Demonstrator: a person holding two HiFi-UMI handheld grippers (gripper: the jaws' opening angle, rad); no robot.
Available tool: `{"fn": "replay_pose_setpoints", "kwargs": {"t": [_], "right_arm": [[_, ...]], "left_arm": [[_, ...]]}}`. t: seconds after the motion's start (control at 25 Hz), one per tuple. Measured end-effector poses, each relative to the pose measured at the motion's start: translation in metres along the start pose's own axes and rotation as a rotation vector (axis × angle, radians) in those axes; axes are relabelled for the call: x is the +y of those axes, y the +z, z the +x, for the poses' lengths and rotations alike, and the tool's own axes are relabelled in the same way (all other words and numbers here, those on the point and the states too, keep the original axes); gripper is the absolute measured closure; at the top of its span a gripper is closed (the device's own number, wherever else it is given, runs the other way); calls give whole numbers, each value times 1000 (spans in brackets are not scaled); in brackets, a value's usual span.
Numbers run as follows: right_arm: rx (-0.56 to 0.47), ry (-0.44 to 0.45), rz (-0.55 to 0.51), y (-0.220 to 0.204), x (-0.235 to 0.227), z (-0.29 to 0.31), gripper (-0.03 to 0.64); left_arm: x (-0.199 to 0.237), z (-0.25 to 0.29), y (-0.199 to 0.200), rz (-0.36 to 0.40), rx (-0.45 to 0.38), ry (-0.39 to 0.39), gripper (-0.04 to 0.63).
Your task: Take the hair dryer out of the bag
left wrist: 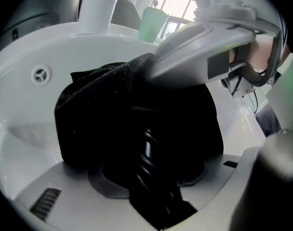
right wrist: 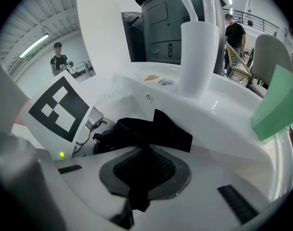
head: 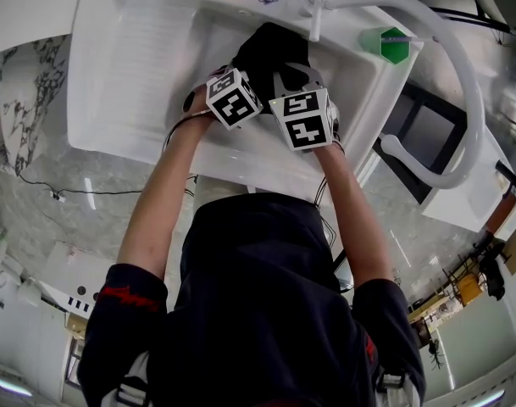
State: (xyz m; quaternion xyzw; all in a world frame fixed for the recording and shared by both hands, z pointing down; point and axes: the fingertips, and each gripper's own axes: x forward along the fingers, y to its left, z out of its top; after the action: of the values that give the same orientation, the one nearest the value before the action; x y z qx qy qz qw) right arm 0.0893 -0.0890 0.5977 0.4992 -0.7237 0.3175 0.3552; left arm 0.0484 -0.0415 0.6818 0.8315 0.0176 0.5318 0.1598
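A black fabric bag (head: 270, 51) lies in the white sink (head: 139, 66). Both grippers reach into it side by side. In the left gripper view the bag (left wrist: 95, 109) fills the middle, and a black ribbed part (left wrist: 146, 150), apparently the hair dryer, runs out of it between the jaws of my left gripper (left wrist: 153, 177). Those jaws stand wide and close on it. My right gripper (right wrist: 139, 186) is shut on a fold of the bag's cloth (right wrist: 151, 129). In the head view the marker cubes hide the tips of the left gripper (head: 241, 75) and right gripper (head: 304, 81).
A white tap (head: 313, 11) stands at the sink's far rim, with a green cup (head: 393, 45) to its right. A thick white pipe (head: 463, 83) curves past the sink's right side. The sink has an overflow hole (left wrist: 42, 74) in its wall. People stand in the background.
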Motion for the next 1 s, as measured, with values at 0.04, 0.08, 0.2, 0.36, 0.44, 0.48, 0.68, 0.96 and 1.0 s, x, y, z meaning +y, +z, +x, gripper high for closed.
{"fn": "replay_pose_setpoints", "kwargs": {"t": [0.04,0.08,0.2,0.36,0.44,0.48,0.68,0.96,1.0], "right_arm": [[-2,-1,-4,0,0,-1,571],[-4,-1,-7,1,0,-3,571],[-8,0,-20,2,1,-8,571],[-11,0,-47,3,2,-16,571],[-13,0,-55,3,3,-18,571],[-15,0,-58,4,4,-19,571],[-27,2,-66,7,5,-25,571],[-26,8,-105,7,10,-32,571],[-28,8,-108,8,11,-34,571]], "left_arm": [[-1,-1,0,0,1,-1,370],[-2,-3,1,1,2,-2,370],[-5,-6,1,-2,3,-7,370],[-6,-14,1,-16,7,-14,370],[-6,-17,0,-25,10,-14,370],[-6,-19,-1,-30,10,-12,370],[-7,-26,0,-43,16,-11,370],[-12,-37,-2,-36,48,-18,370],[-13,-39,-2,-36,52,-17,370]]}}
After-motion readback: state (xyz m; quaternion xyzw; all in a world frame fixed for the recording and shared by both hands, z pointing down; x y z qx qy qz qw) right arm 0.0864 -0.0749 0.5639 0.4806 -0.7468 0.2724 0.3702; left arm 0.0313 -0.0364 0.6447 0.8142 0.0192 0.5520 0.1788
